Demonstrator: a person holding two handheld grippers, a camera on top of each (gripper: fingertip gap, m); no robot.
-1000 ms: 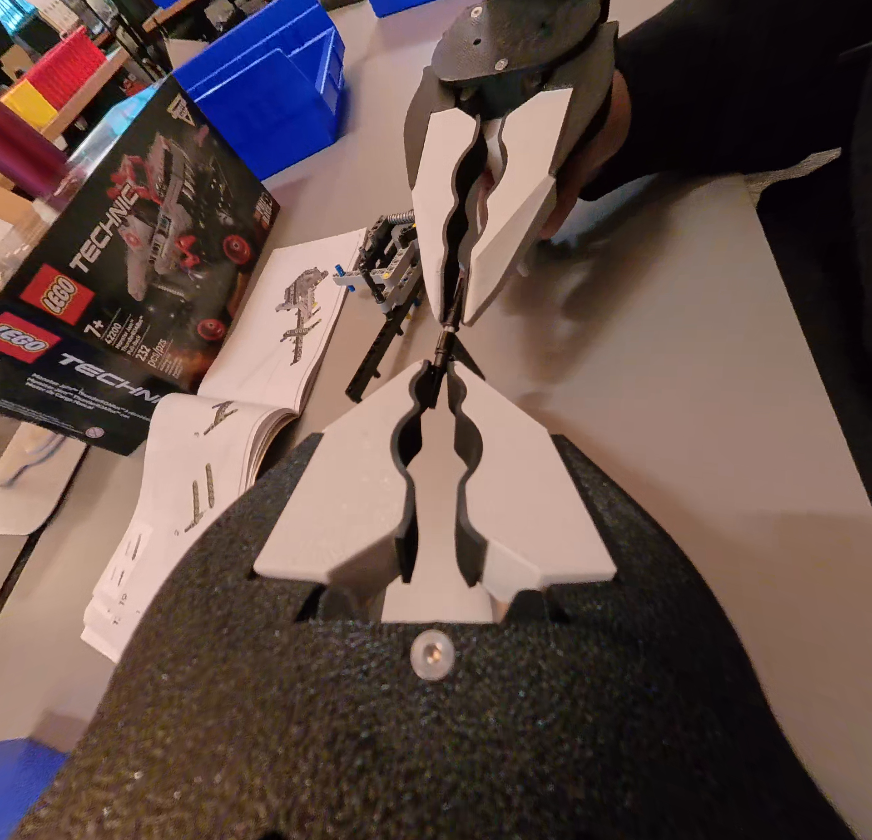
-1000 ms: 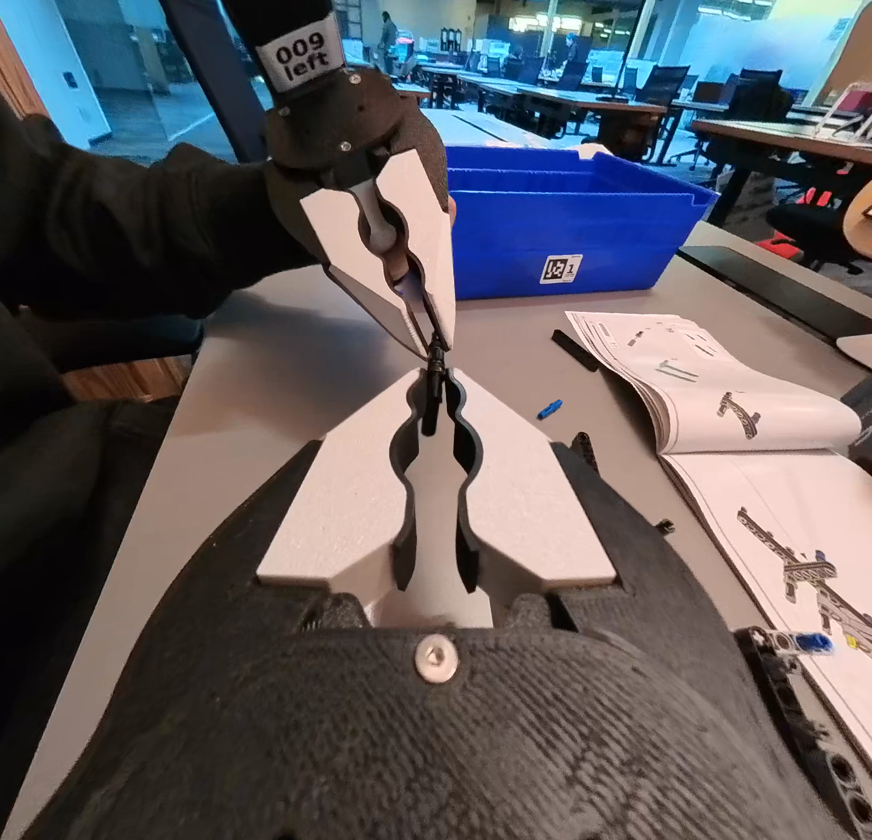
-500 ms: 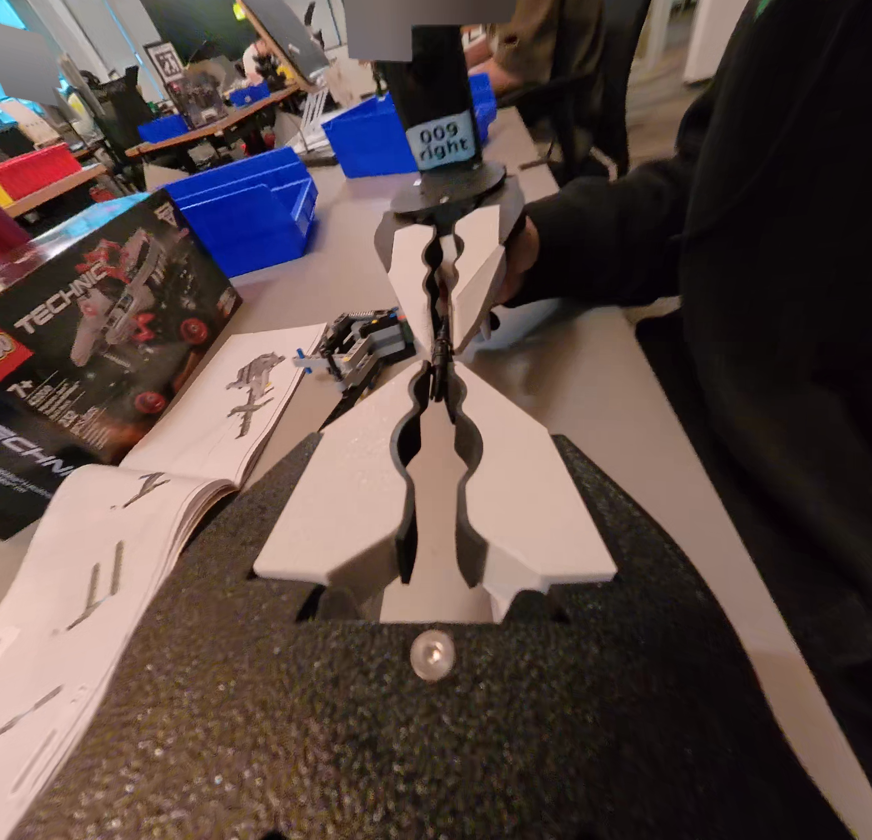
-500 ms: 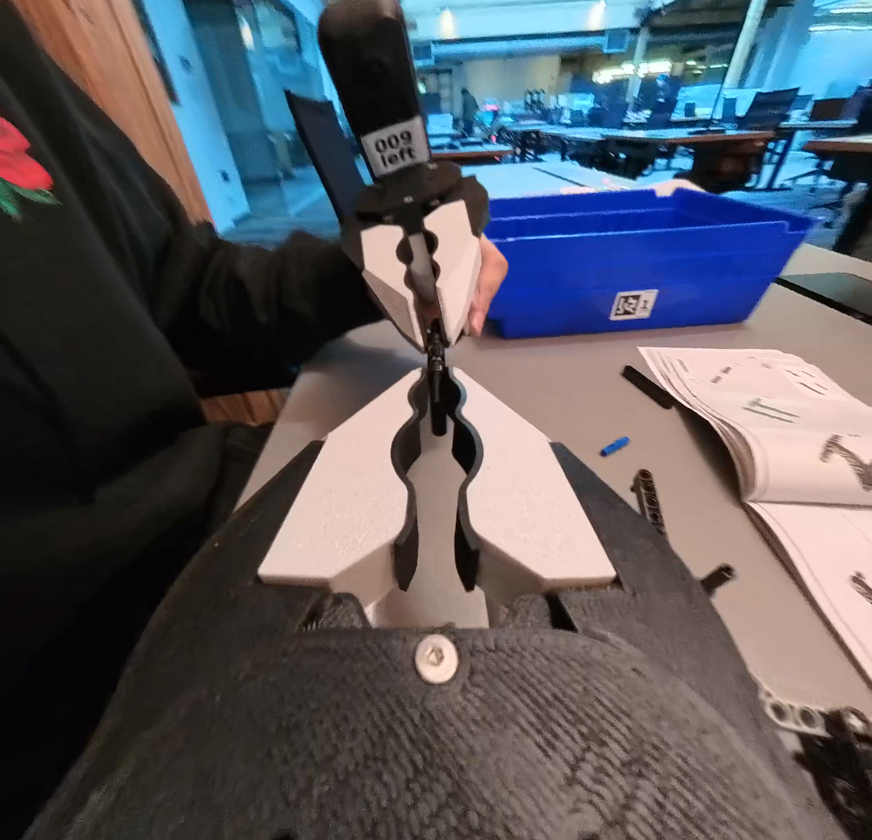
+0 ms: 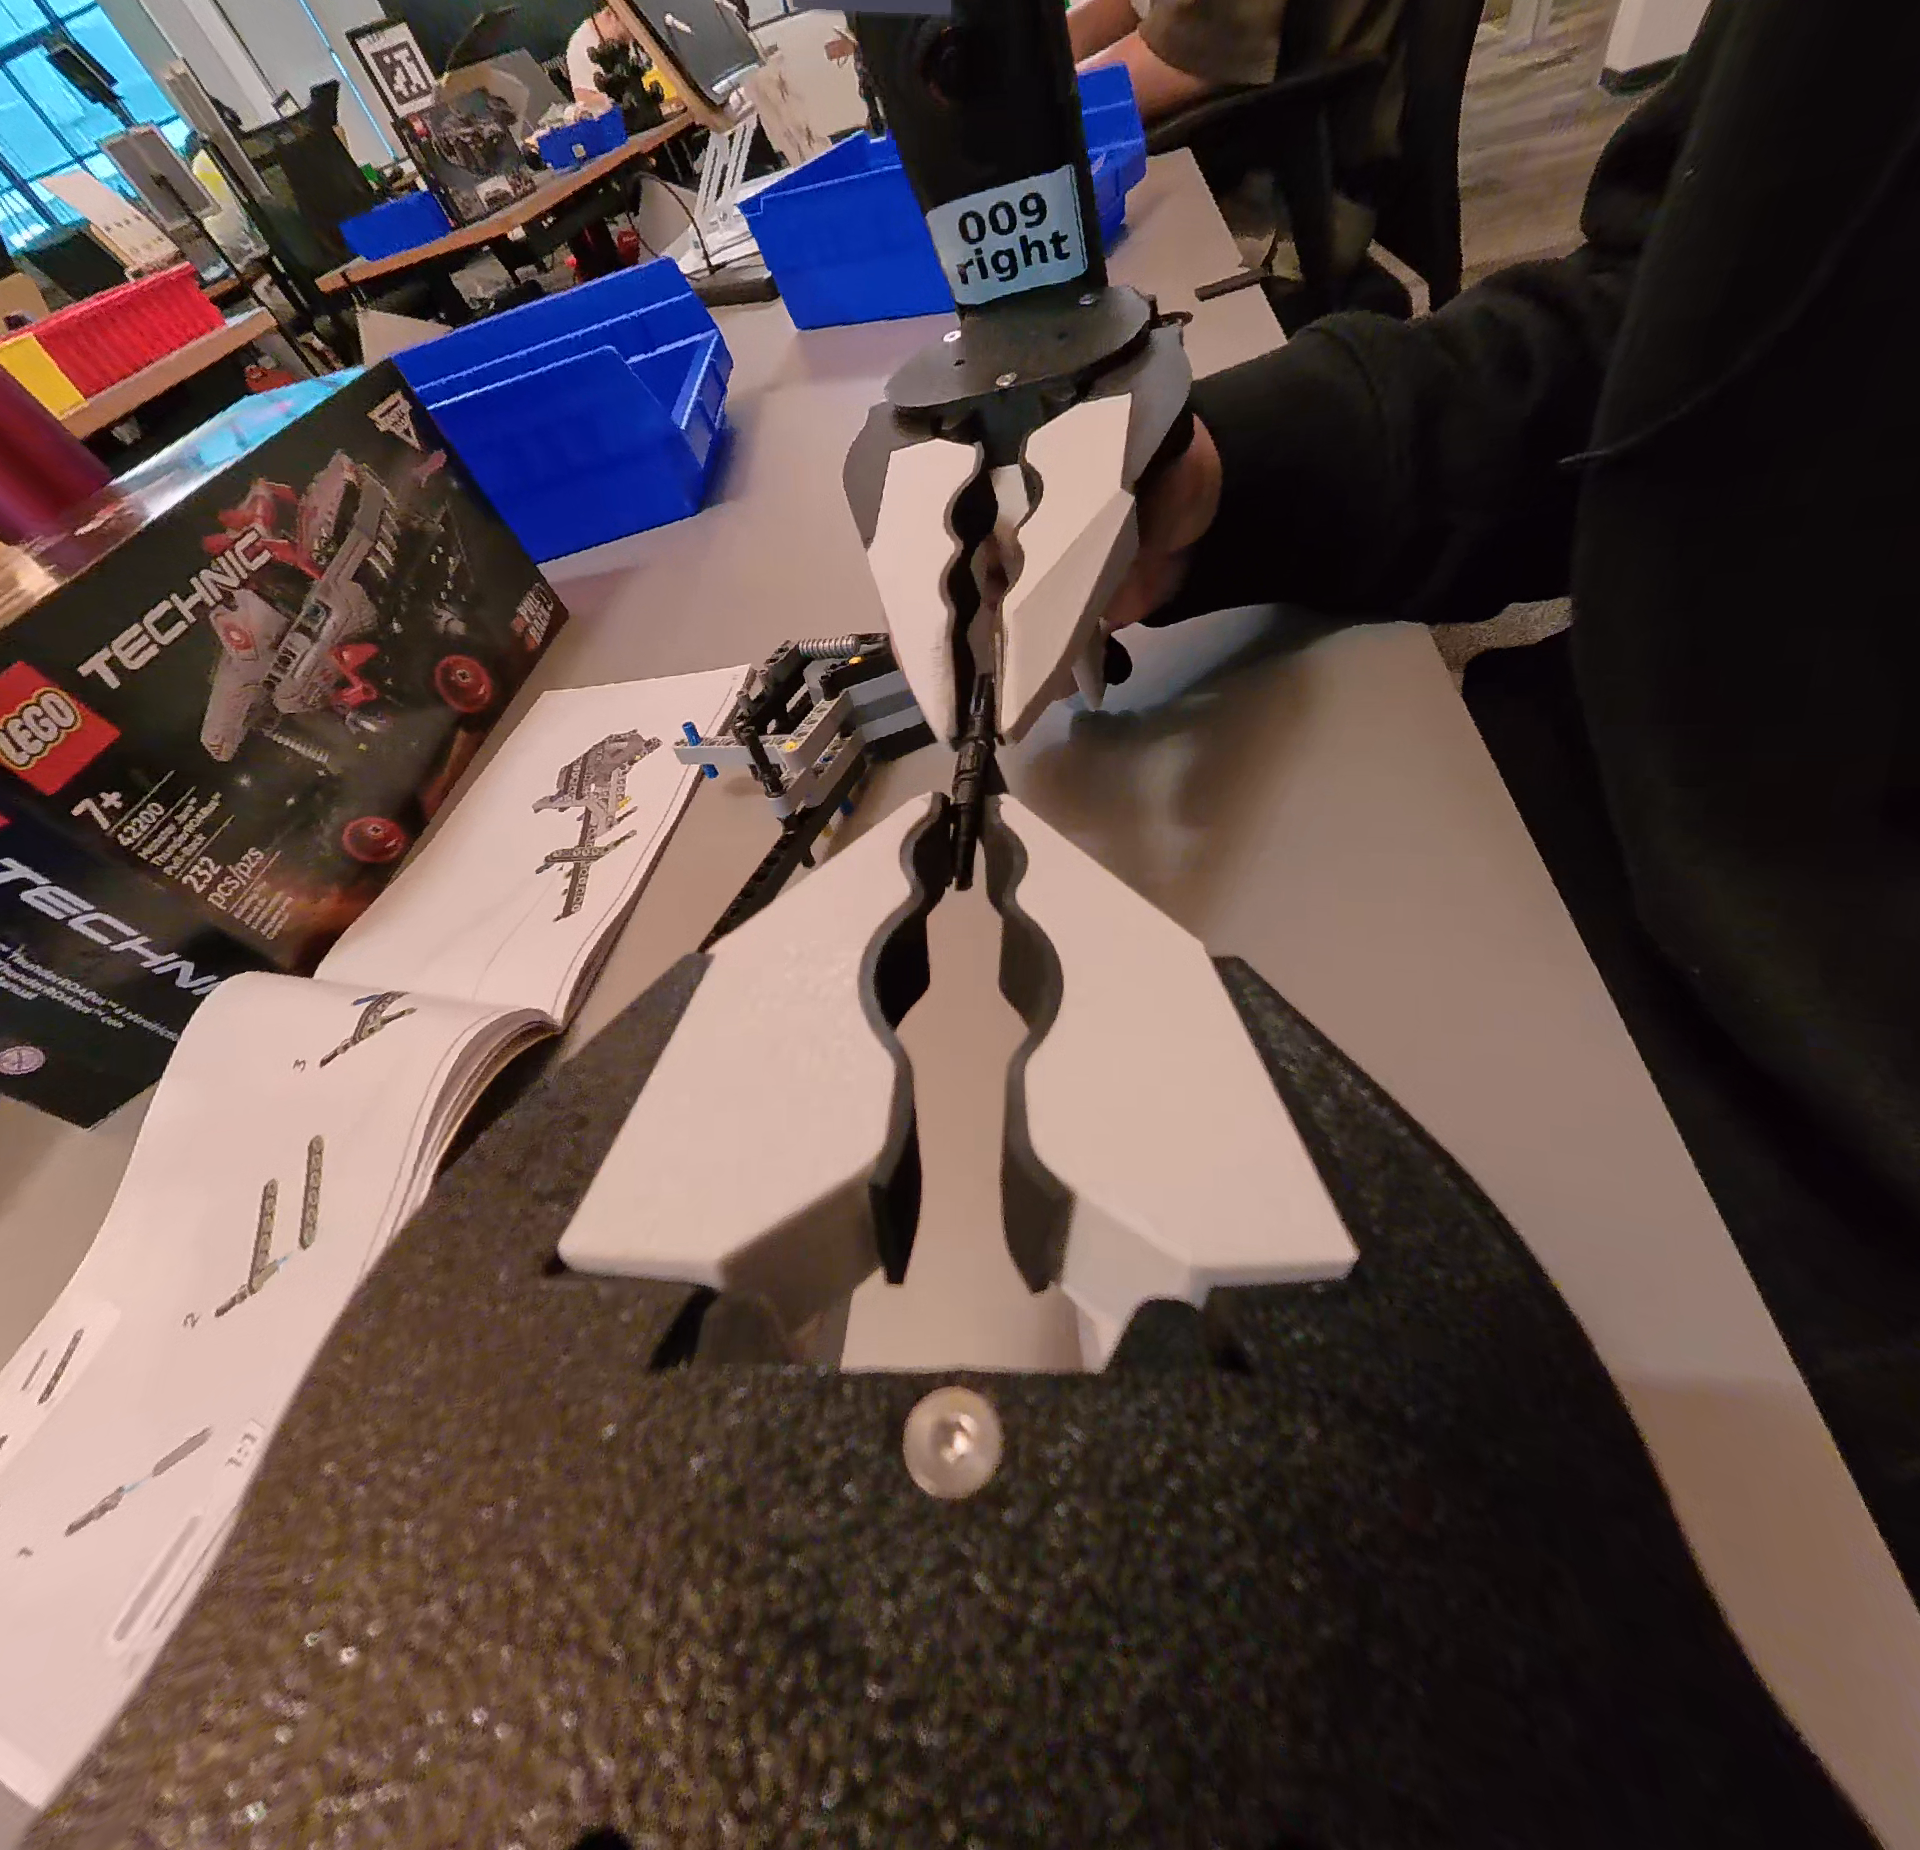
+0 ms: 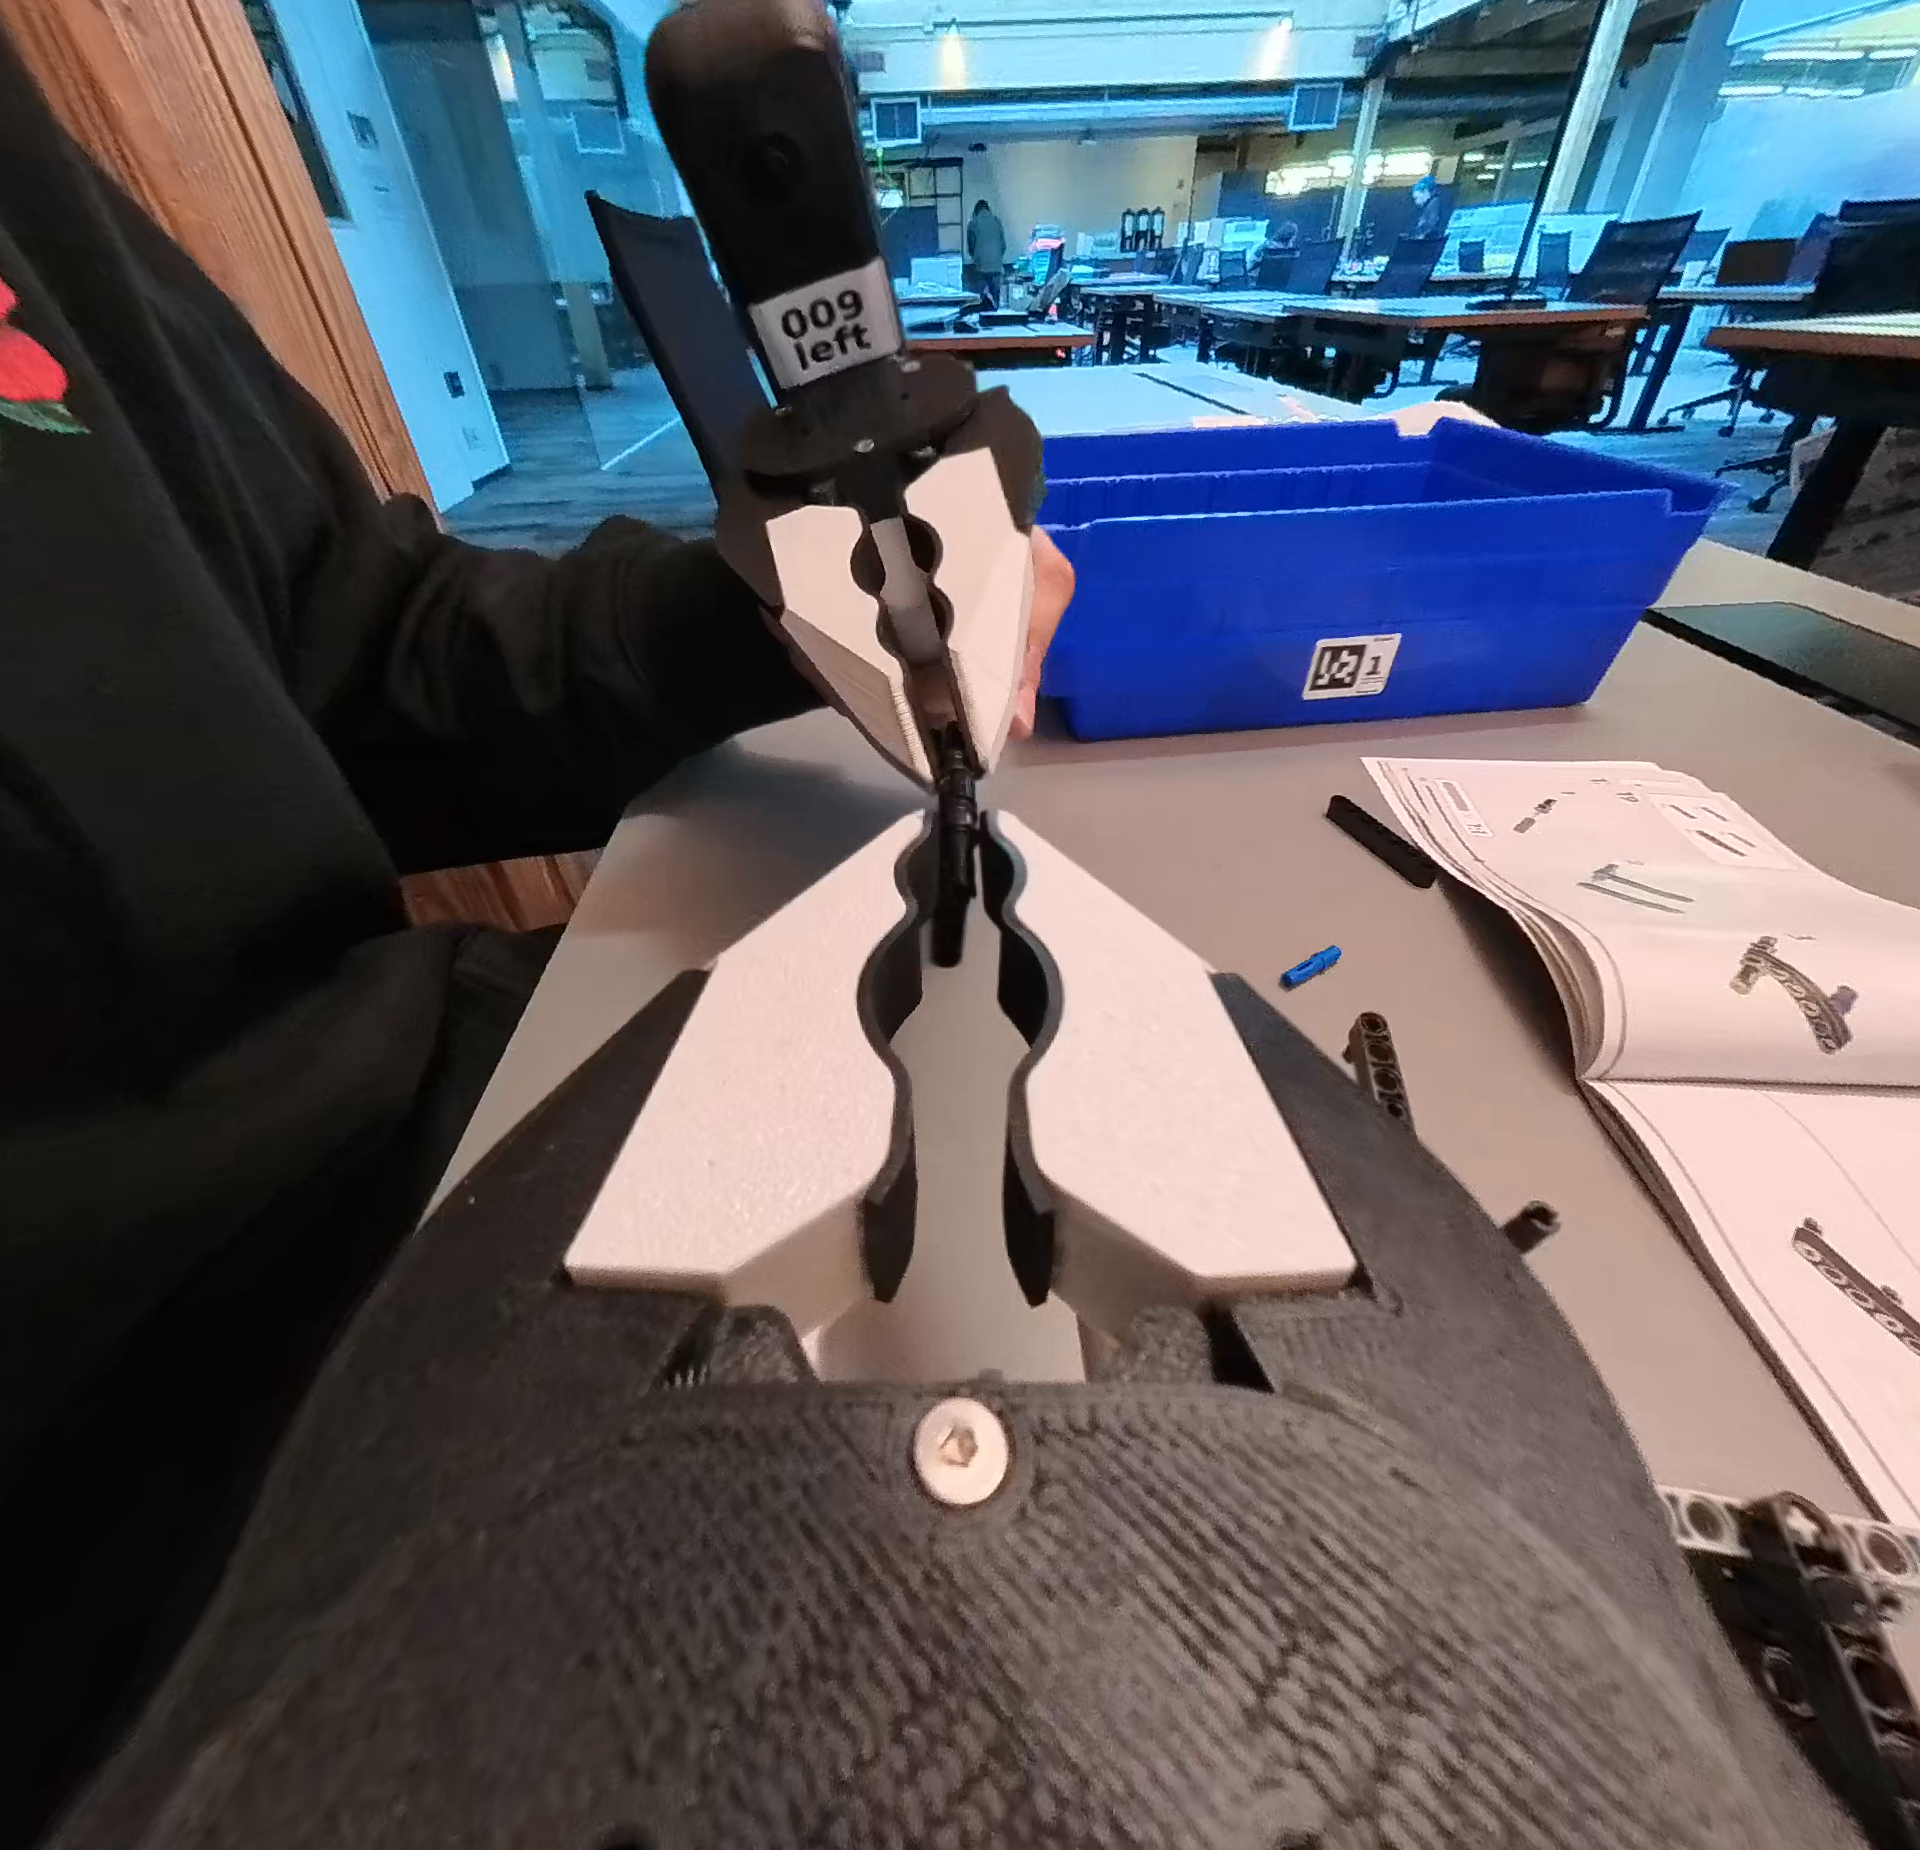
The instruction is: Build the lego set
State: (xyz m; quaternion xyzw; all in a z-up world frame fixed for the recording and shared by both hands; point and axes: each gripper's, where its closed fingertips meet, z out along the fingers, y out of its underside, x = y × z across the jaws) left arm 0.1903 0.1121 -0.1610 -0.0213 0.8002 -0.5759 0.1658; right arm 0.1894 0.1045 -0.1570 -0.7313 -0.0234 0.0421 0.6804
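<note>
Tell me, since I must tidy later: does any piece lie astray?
Yes. A small blue pin lies alone on the table, apart from the blue bin; a black beam lies loose beside the open instruction booklet.

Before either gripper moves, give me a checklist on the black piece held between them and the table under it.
1. Left gripper shut on the black piece: ok, its tips pinch the near end.
2. Right gripper shut on the same piece: ok, its tips clamp the other end.
3. Both grippers tip to tip in one line: ok in both wrist views.
4. Whether the piece is one part or two being pushed together: cannot tell, too small and dark.
5. Piece lifted off the table: ok.
6. Partly built model apart from the jaws: ok, it sits beside the open instruction booklet.
</note>
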